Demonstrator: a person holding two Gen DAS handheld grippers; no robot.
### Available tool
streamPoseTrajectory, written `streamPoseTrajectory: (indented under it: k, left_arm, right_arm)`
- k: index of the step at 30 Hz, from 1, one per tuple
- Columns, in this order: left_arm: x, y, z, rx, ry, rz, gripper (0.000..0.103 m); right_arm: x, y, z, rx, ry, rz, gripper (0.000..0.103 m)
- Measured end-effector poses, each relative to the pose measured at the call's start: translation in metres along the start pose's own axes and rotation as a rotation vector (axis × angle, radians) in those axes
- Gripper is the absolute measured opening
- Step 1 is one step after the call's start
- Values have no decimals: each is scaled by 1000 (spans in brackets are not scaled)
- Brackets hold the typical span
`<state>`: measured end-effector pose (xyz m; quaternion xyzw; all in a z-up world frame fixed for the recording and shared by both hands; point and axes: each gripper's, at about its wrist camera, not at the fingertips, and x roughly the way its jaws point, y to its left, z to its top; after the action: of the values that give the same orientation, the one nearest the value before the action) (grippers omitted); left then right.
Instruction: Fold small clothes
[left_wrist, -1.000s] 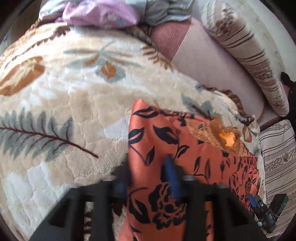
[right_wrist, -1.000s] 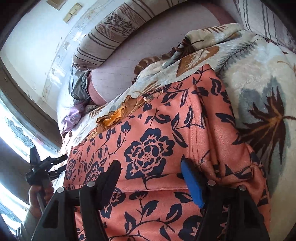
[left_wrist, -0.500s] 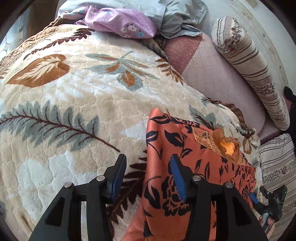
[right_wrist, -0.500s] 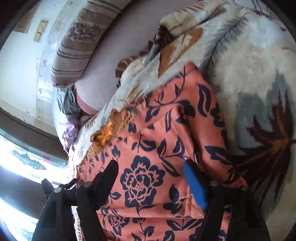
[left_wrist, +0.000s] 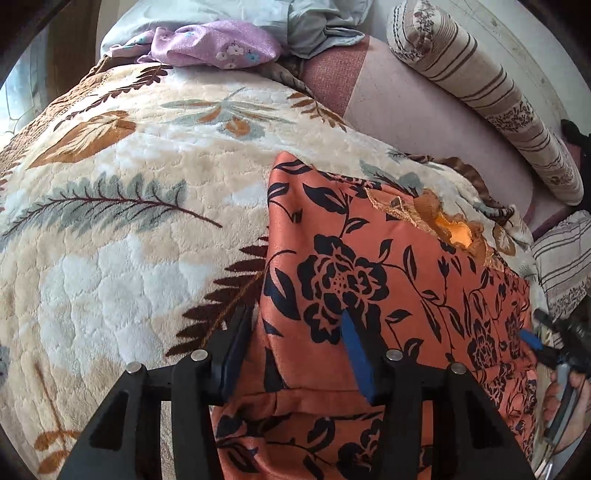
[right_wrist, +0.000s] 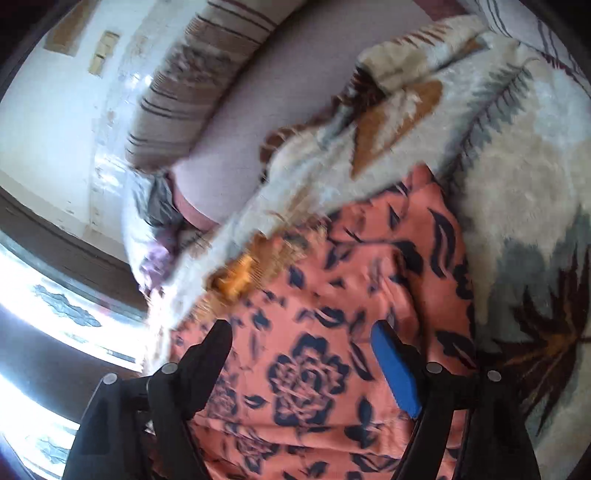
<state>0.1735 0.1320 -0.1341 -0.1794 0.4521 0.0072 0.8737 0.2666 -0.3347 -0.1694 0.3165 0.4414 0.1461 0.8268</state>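
An orange garment with a dark floral print (left_wrist: 388, 280) lies flat on a plush leaf-patterned blanket (left_wrist: 140, 229); its gold-trimmed neckline (left_wrist: 454, 232) points away. My left gripper (left_wrist: 295, 332) is open and hovers over the garment's left edge, one finger over the blanket and the blue-padded finger over the cloth. My right gripper (right_wrist: 303, 350) is open above the garment (right_wrist: 317, 369) near its right side. It also shows small at the right edge of the left wrist view (left_wrist: 543, 343), held in a hand.
A purple floral cloth (left_wrist: 214, 46) and grey clothes (left_wrist: 317, 29) are piled at the bed's far end. A striped bolster pillow (left_wrist: 491, 99) lies along the wall on a pink sheet (left_wrist: 417, 118). A bright window (right_wrist: 44, 325) is at the left of the right wrist view.
My left gripper has opened and let go of the garment edge, which now lies flat. My right gripper has stayed open and tilted and shifted over the cloth.
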Motion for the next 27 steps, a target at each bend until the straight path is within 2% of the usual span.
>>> streamPoseTrajectory:
  k: [1, 3, 5, 6, 7, 9, 11, 12, 14, 16, 20, 22, 23, 24, 26, 27]
  left_arm:
    - [-4, 0, -2, -6, 3, -1, 52]
    - [-15, -2, -6, -1, -19, -6, 52]
    - [-22, -2, -10, 2, -44, -12, 58]
    - [-20, -2, -11, -5, -32, -12, 65]
    - [-15, -2, -12, -18, -6, -7, 67]
    - [-2, -5, -15, -5, 42, 40, 67]
    - [-9, -10, -16, 24, 26, 57, 67]
    - [-17, -11, -15, 23, 5, 40, 67]
    - [-29, -15, -12, 24, -35, 27, 67]
    - [-36, -22, -9, 41, -57, 21, 67]
    - [-32, -38, -8, 77, -65, 0, 68]
    - [-16, -43, -10, 104, -39, 8, 70]
    - [-3, -42, -12, 110, -2, 27, 70]
    - [11, -40, -14, 122, 41, 47, 68]
    - [12, -48, -17, 204, -6, 94, 62]
    - [11, -51, -17, 232, -3, 116, 44]
  right_arm:
    - [2, -6, -2, 3, 7, 5, 72]
    - [-21, 4, -7, 9, -53, 12, 75]
    - [-43, 23, -19, -54, -96, 83, 76]
    - [-48, 28, -28, -77, -104, 102, 79]
    - [-43, 28, -35, -96, -79, 81, 83]
    - [-14, 6, -44, -78, 58, -21, 79]
    - [-27, -3, -44, -20, -5, 41, 79]
    - [-39, 2, -42, -3, -31, 60, 81]
    - [-65, 13, -39, -64, -121, 86, 81]
    - [-79, 8, -32, -79, -163, 46, 81]
    - [-69, -37, -19, 28, -130, -49, 79]
    - [-57, -50, -16, 37, -95, -70, 78]
    - [-52, -53, -14, 29, -78, -76, 76]
    - [-46, -54, -12, 22, -58, -83, 68]
    - [-36, -53, -8, 5, -35, -115, 38]
    - [-32, -52, -7, -4, -11, -134, 15]
